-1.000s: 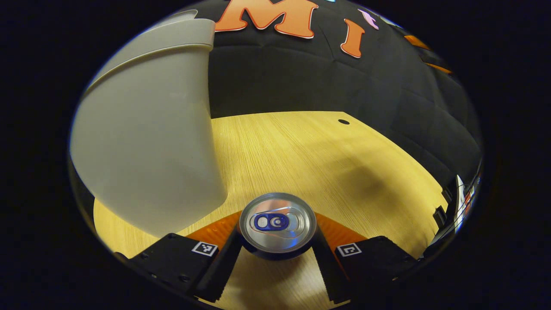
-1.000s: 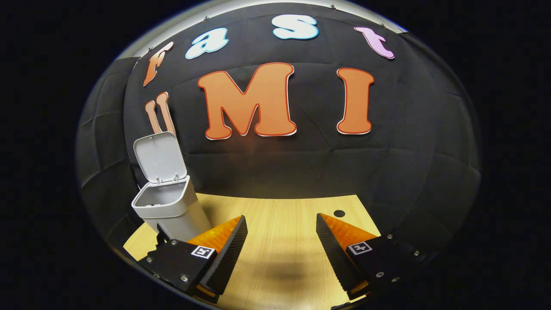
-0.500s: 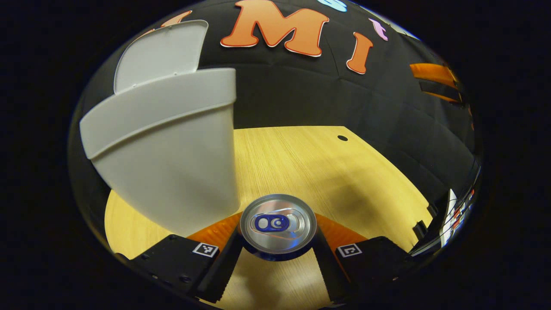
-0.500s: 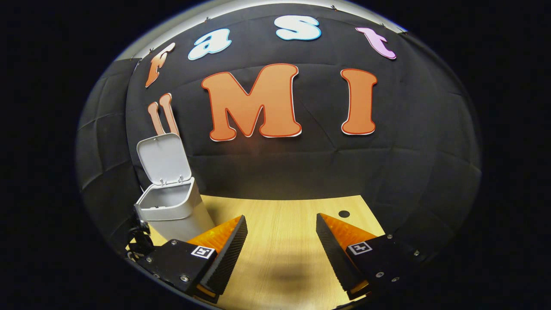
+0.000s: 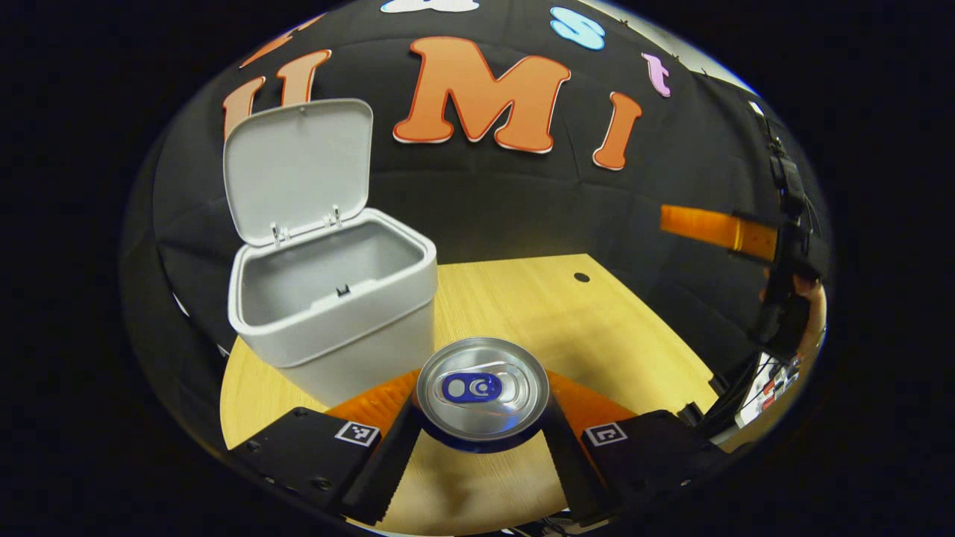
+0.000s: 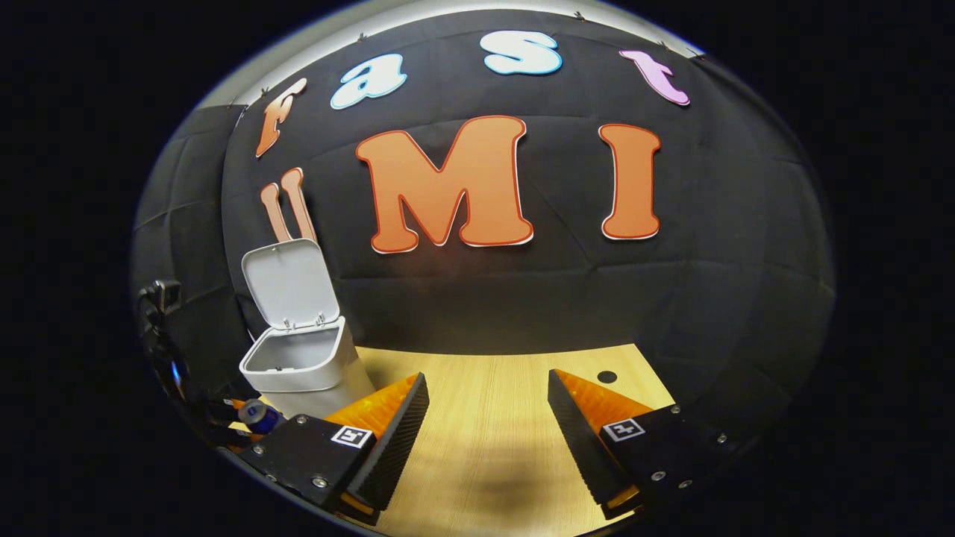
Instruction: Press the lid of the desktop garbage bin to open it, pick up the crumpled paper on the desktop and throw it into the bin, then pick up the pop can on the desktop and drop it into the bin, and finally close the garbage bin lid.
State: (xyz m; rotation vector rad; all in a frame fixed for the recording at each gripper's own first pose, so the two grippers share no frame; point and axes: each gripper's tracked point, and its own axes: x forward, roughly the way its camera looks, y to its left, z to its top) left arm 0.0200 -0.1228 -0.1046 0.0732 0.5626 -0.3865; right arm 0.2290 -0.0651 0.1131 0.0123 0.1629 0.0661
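A pale wood-grain surface (image 5: 597,335) runs back to the black quilted cloth wall (image 5: 522,201) of the booth, with one small dark round hole (image 5: 581,277) near its far edge. On the left side of it stands the light grey plastic desktop bin (image 5: 351,350), its hinged grey lid (image 5: 298,168) tipped up and back, the mouth wide open; how much lies inside cannot be made out. In the right gripper view the same bin (image 6: 313,380) sits at the surface's left end, lid (image 6: 291,283) raised against the wall.

Now the left tongs (image 5: 481,440): closed in tight on the silver-topped pop can with the blue pull tab (image 5: 481,388), one finger pressed to each side of it, the can upright and seen from above, held just in front of the bin and below its rim. In the right gripper view the can (image 6: 257,414) peeks in low at the left edge, just beside the bin's base.

The right tongs (image 6: 489,418) hang spread wide over the bare wood (image 6: 485,447), nothing between the fingers, touching nothing. In the left gripper view they (image 5: 701,227) appear far off at the right edge, with a bit of the hand (image 5: 809,313) that holds them.
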